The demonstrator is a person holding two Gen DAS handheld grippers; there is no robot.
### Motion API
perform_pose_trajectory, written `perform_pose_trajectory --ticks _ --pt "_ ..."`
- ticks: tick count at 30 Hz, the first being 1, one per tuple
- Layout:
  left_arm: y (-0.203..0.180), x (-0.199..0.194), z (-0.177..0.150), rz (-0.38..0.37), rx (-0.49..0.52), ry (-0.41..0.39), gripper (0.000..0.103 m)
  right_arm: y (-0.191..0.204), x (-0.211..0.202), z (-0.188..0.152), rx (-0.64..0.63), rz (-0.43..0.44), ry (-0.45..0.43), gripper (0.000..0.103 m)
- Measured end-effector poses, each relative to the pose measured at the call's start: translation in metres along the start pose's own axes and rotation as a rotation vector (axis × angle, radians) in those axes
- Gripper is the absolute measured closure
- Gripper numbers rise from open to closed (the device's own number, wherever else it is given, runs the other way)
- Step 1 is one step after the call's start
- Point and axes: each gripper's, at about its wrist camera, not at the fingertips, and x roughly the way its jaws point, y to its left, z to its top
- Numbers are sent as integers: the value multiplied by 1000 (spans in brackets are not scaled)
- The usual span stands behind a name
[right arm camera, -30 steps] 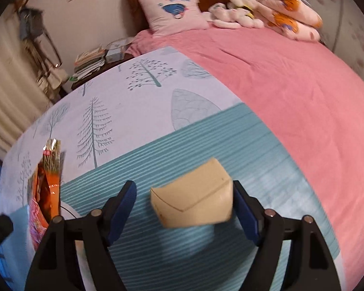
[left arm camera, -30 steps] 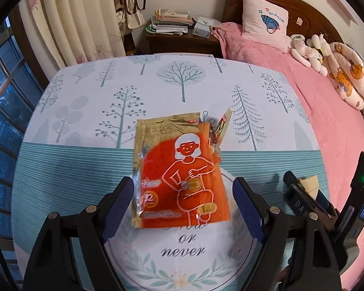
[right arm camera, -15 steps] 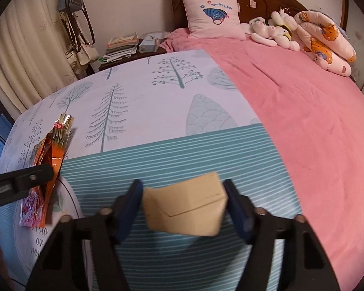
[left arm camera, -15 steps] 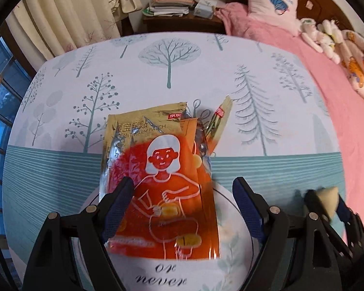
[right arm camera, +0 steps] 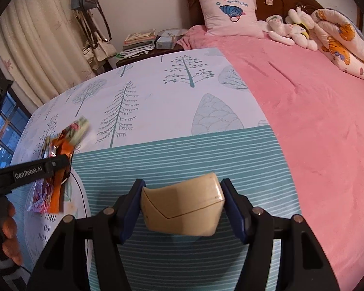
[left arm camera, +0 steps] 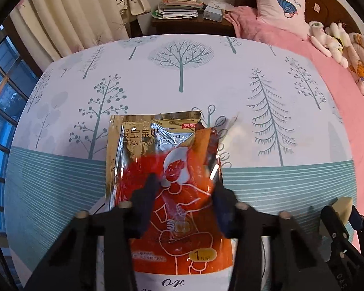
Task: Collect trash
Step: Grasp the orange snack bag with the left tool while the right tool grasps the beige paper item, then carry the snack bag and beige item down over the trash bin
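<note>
An orange and gold heat-patch wrapper [left arm camera: 172, 169] lies on the tree-print bed cover, seen in the left wrist view. My left gripper [left arm camera: 184, 194] has closed on it, fingers pressing its two sides so it bulges. The wrapper also shows in the right wrist view [right arm camera: 58, 160], held by the left gripper's finger. My right gripper [right arm camera: 183, 206] is shut on a tan folded paper box [right arm camera: 182, 208] and holds it above the striped part of the cover. The box also shows in the left wrist view [left arm camera: 344, 206].
A pink blanket [right arm camera: 315, 121] covers the right half of the bed, with a pillow [right arm camera: 228, 12] and plush toys [right arm camera: 291, 31] at the headboard. A nightstand with stacked books [left arm camera: 177, 7] stands behind. Curtains and a window are at the left.
My left gripper moved forward over the wrapper and closed on it, crumpling it. My right gripper closed on the tan box and swung to face the headboard.
</note>
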Motion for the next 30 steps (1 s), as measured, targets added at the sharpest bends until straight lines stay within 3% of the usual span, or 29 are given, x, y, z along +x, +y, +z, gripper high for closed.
perform_pose_trajectory --ticks 10,20,30 --pt "7 -9 -1 -45 -30 -5 94 12 -3 -16 -147 -54 -21 39" --pt "21 -35 -14 -141 -52 -25 99 14 -11 -28 -147 -58 -25 42" --pt "52 -110 -53 -282 -78 -79 100 42 -62 -52 -165 -18 -73 42"
